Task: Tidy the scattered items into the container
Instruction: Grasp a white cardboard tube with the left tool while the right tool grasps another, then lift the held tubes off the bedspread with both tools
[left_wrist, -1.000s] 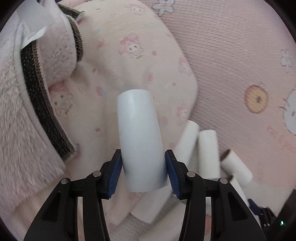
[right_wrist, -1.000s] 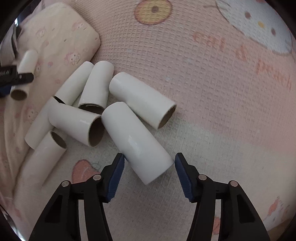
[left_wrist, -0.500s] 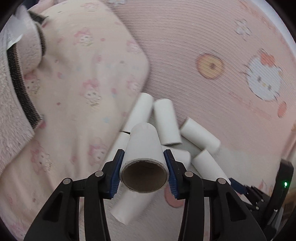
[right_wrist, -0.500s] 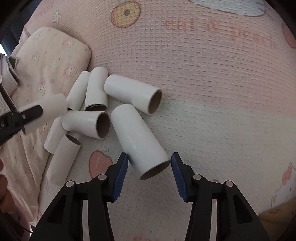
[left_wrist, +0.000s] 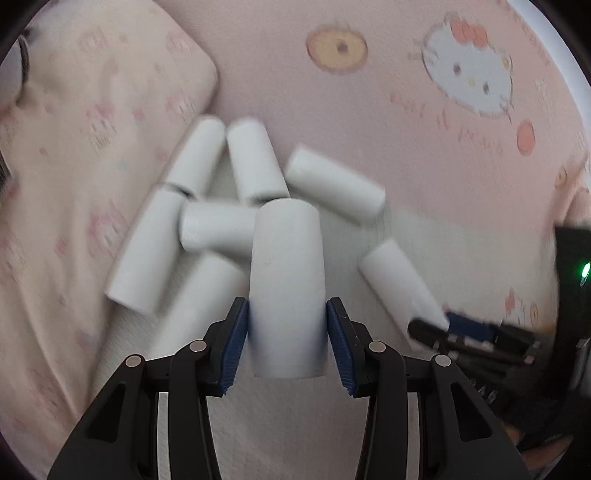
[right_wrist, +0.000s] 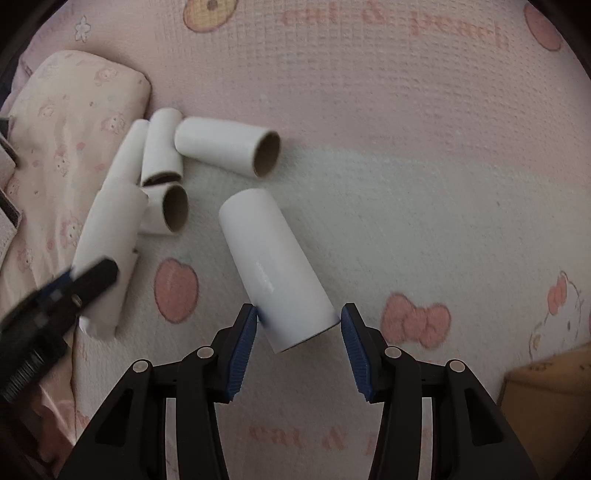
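Everything sits on a pink waffle-knit blanket (right_wrist: 406, 110) with cartoon cat prints, soft and bumpy looking, with a smoother printed pillow (right_wrist: 66, 122) lying along its left edge. Piled just beside that pillow is a cluster of white cardboard tubes (right_wrist: 225, 146), plain cylinders with brown insides, lying at all sorts of angles and touching each other. The left gripper (left_wrist: 287, 334) is clamped on one white tube (left_wrist: 286, 288), blue ribbed pads pressed to both sides, long axis pointing straight away from the camera over the pile. The right gripper (right_wrist: 298, 345) has another glossy tube (right_wrist: 275, 269) between its pads; the left pad touches it, the right pad looks a hair off, so I can't tell if it's really squeezing. That one's long axis tilts up-left, open end toward the camera. Tan box corner (right_wrist: 550, 373) at the blanket's lower right.
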